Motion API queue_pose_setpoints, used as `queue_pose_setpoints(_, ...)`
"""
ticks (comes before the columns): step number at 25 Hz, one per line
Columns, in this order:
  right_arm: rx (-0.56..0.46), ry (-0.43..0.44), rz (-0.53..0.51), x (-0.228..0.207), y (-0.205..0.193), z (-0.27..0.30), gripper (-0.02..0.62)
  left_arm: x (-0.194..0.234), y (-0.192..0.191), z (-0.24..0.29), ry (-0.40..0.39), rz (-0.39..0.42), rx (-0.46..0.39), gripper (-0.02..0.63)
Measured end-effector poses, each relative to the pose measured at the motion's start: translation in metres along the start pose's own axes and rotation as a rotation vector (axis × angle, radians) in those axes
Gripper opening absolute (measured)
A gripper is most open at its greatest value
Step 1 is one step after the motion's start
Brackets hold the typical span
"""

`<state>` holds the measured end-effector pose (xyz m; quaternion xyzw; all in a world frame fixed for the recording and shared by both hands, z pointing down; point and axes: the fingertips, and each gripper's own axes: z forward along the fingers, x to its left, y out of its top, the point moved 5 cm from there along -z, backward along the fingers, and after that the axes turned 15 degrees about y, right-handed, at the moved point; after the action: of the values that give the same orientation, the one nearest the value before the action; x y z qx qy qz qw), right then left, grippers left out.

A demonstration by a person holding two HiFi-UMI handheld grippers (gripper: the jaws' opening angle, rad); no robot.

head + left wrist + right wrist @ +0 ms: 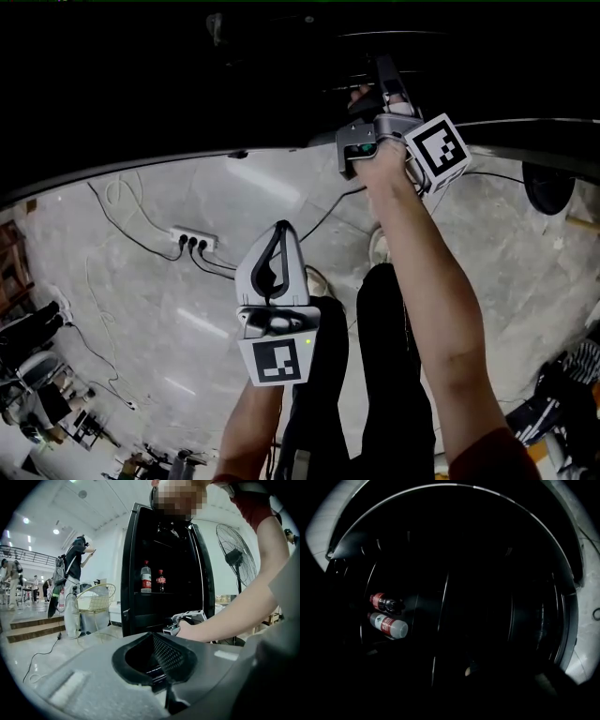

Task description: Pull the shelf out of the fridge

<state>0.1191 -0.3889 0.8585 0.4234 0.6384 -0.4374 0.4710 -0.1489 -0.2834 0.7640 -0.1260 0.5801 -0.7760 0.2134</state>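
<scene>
Status: right gripper (382,80) has its jaws apart and is pushed into the dark open front of the fridge (133,564). Its own view is almost black, so nothing can be made out between the jaws and no contact shows. That camera sits rolled, so the fridge interior reads sideways there.

From the left gripper view it sits at the fridge front, just below the shelf (161,594). I can't tell whether it touches anything.

The shelf is fully inside the fridge, level, about mid-height. On it are a clear bottle (146,579) with a red label and a cola bottle (161,581), upright and side by side. Lower levels are too dark to read.

The left gripper (281,227) has its jaws together and empty. It is held back from the fridge, in front of the person's legs (394,375), and tilted slightly down.

The right forearm (427,281) is stretched out towards the fridge.

Around that:
- pale marble floor (187,319)
- power strip (192,239) with cables running off it
- wire chair (96,598) left of the fridge
- standing fan (236,557) right of the fridge
- person with a backpack (72,573) standing well off to the left
</scene>
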Motion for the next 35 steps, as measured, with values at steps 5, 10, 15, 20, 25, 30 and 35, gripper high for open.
queue_pose_setpoints(5, -0.078, 0.014, 0.045, -0.020, 0.001, -0.003, 0.193, -0.003, -0.016, -0.008, 0.007, 0.002, -0.010, -0.003)
queue_pose_setpoints(10, -0.112, 0.026, 0.102, -0.018, -0.001, -0.002, 0.191, -0.008, -0.017, -0.022, 0.019, -0.006, -0.023, -0.003)
queue_pose_setpoints(15, -0.120, 0.045, 0.076, -0.019, -0.001, 0.005, 0.140, -0.007, -0.022, -0.022, 0.022, -0.002, -0.014, -0.003)
queue_pose_setpoints(20, -0.125, 0.070, 0.085, -0.020, 0.000, -0.003, 0.099, -0.016, -0.022, -0.026, 0.033, -0.019, -0.038, -0.003)
queue_pose_setpoints(25, -0.135, 0.075, 0.111, -0.021, -0.001, 0.000, 0.011, -0.019, -0.031, -0.021, 0.031, -0.010, -0.028, -0.003)
queue_pose_setpoints(30, -0.112, 0.050, 0.129, -0.016, -0.005, 0.008, 0.009, -0.014, -0.024, -0.017, 0.054, -0.038, -0.004, -0.003)
queue_pose_setpoints(35, -0.098, 0.058, 0.126, -0.005, -0.003, 0.013, 0.009, -0.007, -0.016, -0.009, 0.063, -0.054, 0.016, -0.003)
